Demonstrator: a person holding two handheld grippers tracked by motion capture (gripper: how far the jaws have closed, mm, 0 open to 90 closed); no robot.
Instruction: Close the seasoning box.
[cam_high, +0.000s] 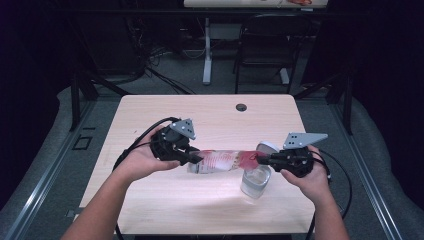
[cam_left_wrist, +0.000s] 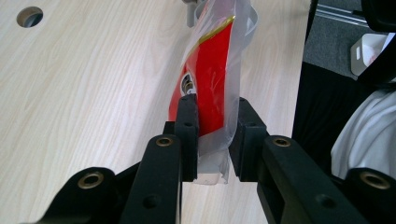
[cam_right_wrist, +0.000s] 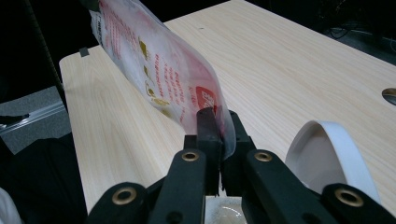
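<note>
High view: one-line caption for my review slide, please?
Left claw and right claw stretch a red-printed plastic pouch between them above a clear cup.

The high view is dim and slightly soft, with near-black surroundings at both sides; overhead light falls on the counter (cam_high: 210, 115), which is the brightest area, and soft shadows lie under the forearms. In the left gripper view the counter is evenly bright and the clear packet (cam_left_wrist: 212, 79) carries mild glare, while the black claw parts closest to the lens are slightly blurred. The right gripper view is darker at its left edge, and the white lid (cam_right_wrist: 336, 154) at the lower right is out of focus.
</note>
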